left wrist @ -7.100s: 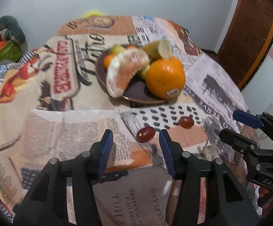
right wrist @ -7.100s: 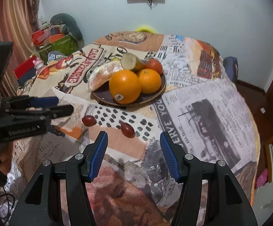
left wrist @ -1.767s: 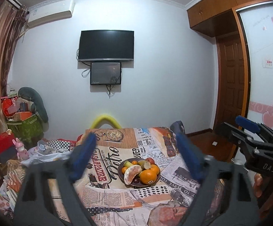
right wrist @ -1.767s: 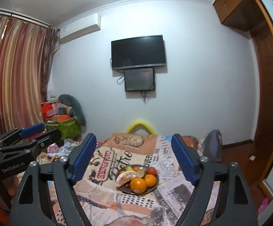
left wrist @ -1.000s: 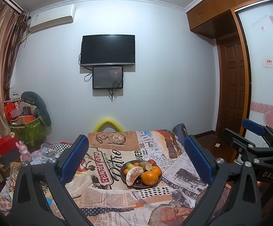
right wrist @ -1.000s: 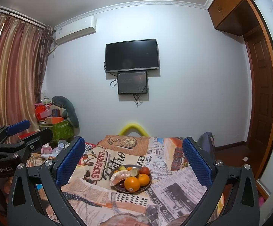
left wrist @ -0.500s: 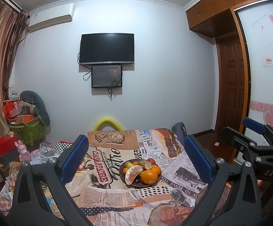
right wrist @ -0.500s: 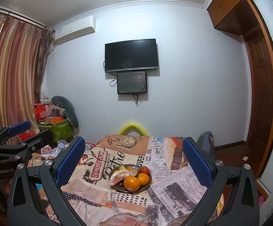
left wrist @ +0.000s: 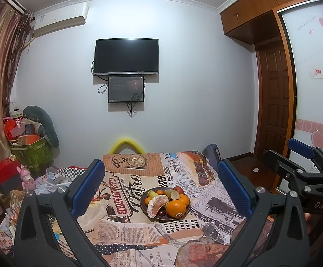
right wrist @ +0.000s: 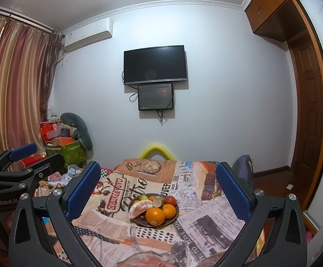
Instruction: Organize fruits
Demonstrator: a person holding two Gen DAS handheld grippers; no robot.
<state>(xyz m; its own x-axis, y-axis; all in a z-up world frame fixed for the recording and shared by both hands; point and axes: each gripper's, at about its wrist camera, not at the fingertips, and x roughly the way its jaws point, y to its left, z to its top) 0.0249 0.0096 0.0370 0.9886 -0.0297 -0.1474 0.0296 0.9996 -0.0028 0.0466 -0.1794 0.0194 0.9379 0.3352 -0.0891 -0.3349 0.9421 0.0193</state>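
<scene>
A dark plate (left wrist: pixel 144 207) on the printed tablecloth holds a large orange (left wrist: pixel 176 208), a peeled pomelo wedge (left wrist: pixel 156 203), small oranges, a red fruit and dark grapes. It also shows in the right wrist view (right wrist: pixel 176 219), with the large orange (right wrist: pixel 155 216) at its front. My left gripper (left wrist: pixel 160 181) is wide open and empty, held well back from the table. My right gripper (right wrist: pixel 157 179) is wide open and empty too. Each gripper shows at the edge of the other's view.
The table with the newspaper-print cloth (left wrist: pixel 130 229) fills the lower middle. A cluttered heap with a green box (left wrist: pixel 31 153) stands at the left by the curtains. A wooden door (left wrist: pixel 275 111) is at the right. A TV (left wrist: pixel 127 56) hangs on the far wall.
The two grapes that lay on the cloth seven seconds ago are now on the plate. Both grippers have pulled far back and up and opened wide. Hardly any motion in the last second.
</scene>
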